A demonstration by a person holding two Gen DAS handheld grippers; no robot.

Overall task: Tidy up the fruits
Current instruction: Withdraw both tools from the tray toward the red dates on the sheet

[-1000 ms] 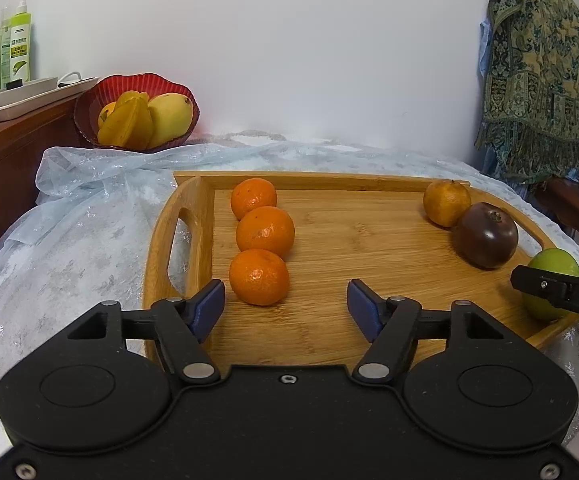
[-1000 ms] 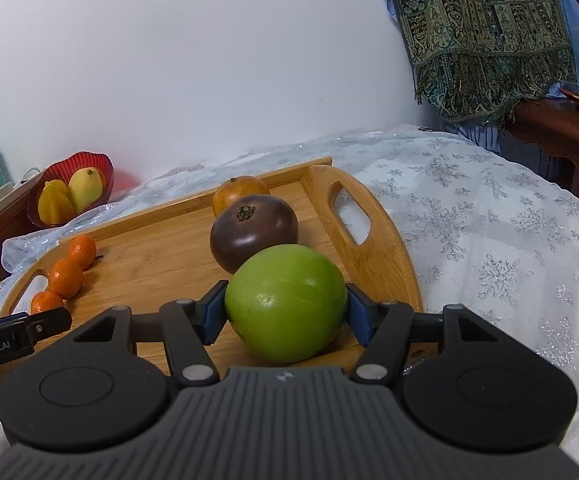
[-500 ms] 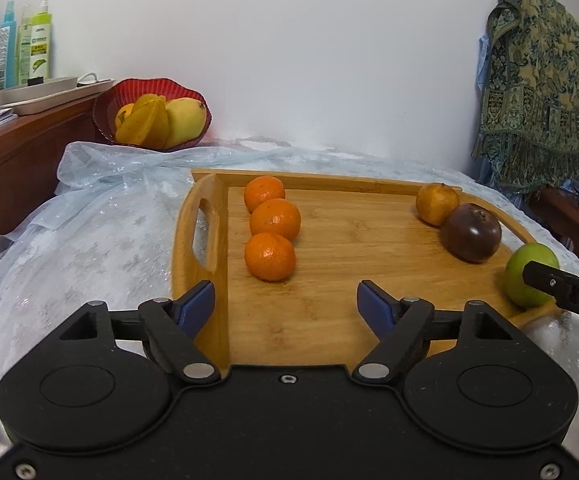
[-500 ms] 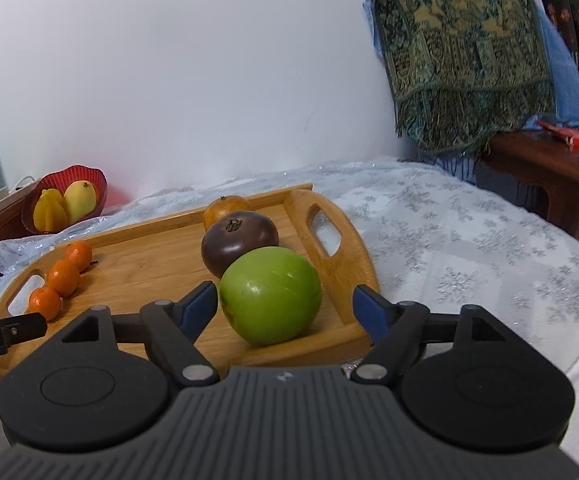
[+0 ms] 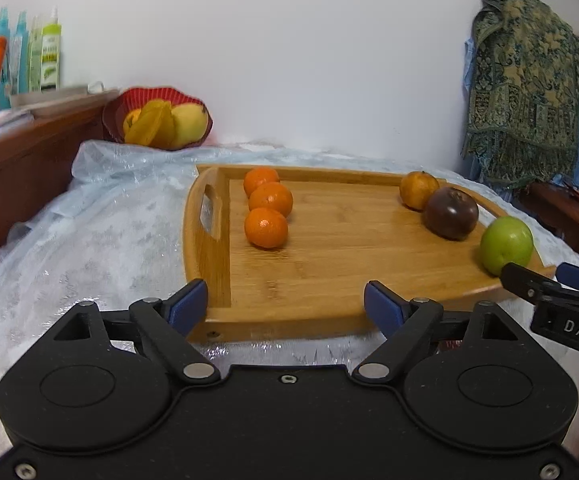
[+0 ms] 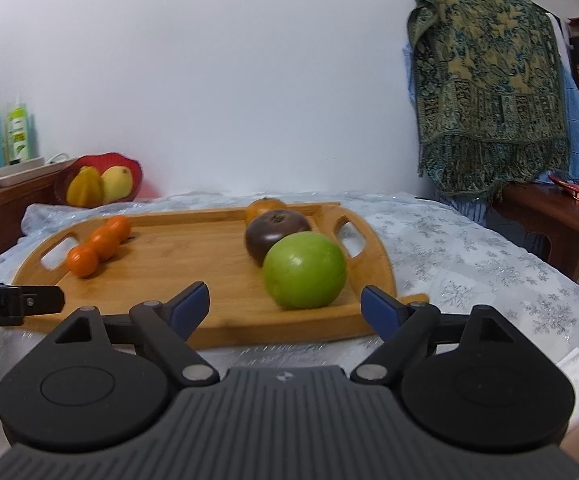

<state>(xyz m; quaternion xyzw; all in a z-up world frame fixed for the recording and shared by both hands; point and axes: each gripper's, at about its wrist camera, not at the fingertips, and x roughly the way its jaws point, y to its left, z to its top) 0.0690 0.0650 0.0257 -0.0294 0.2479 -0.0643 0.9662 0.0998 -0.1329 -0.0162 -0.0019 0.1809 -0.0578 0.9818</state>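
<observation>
The wooden tray (image 5: pixel 329 248) is laid on the cloth-covered table (image 6: pixel 469 248), its long axis running left to right, handles at the ends. Two rows are seen on it — three mandarins (image 5: pixel 267 205) by the left handle, and an orange fruit (image 5: pixel 418 189), a dark fruit (image 5: pixel 452 213) and the green apple (image 6: pixel 304 270) at the right. Both rows point away toward the wall. The left gripper (image 5: pixel 285 300) and right gripper (image 6: pixel 285 300) are held wide apart, nothing between the fingers. The sorting is judged nearly done — only a check of the rows seems called for.
</observation>
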